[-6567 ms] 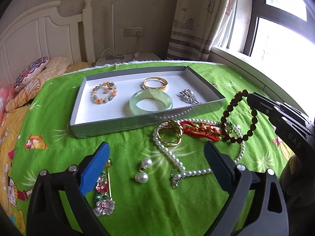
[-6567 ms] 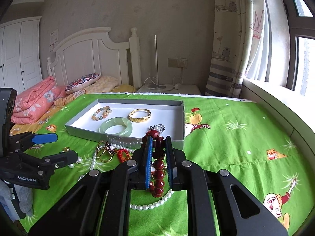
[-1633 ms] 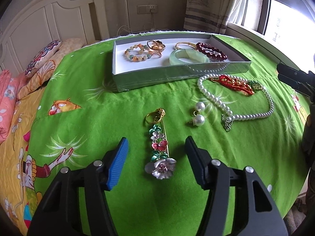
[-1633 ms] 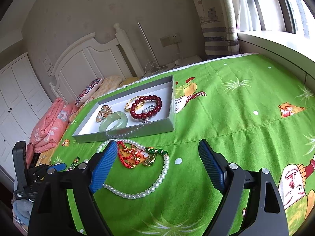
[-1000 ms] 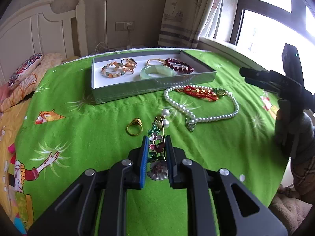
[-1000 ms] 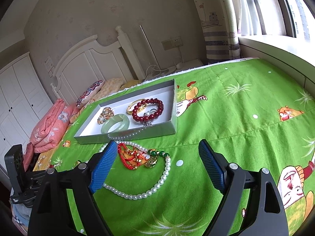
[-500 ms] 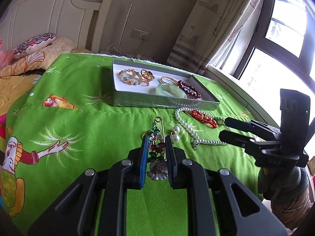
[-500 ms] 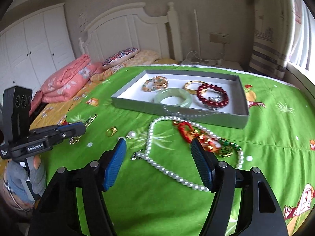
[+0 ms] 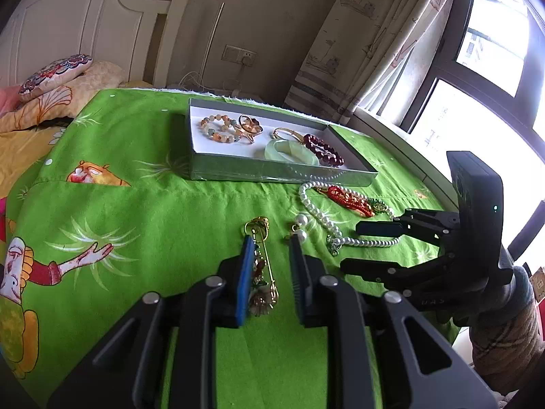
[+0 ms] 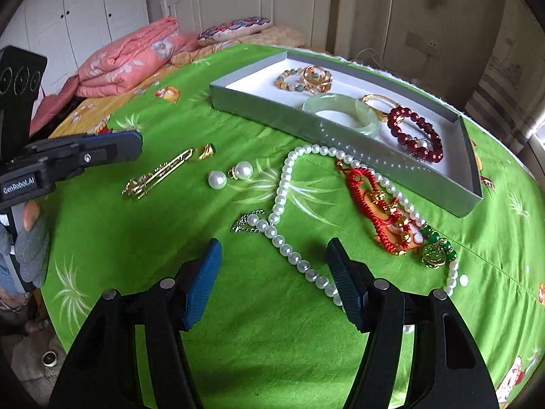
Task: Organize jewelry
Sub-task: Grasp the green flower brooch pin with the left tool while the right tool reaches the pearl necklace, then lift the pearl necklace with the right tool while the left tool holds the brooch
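A grey tray (image 9: 272, 172) (image 10: 259, 110) on the green cloth holds a jade bangle (image 10: 340, 112), a dark red bead bracelet (image 10: 414, 133), a gold bangle, a pastel bead bracelet and a gold ring piece. On the cloth lie a flower brooch pin (image 9: 262, 272) (image 10: 156, 175), a gold ring (image 10: 206, 151), two pearl earrings (image 10: 231, 175), a pearl necklace (image 10: 289, 221) and a red knotted charm (image 10: 381, 211). My left gripper (image 9: 270, 266) is open, its jaws either side of the brooch. My right gripper (image 10: 274, 272) is open above the necklace.
A folded pink quilt (image 10: 126, 56) and patterned pillows (image 9: 56, 70) lie by the white headboard. A curtain (image 9: 357, 34) and window stand to the right in the left wrist view. The cloth's edge runs near both hands.
My left gripper has opened, and the brooch it held now lies on the cloth between its jaws. My right gripper has moved lower and closer over the pearl necklace.
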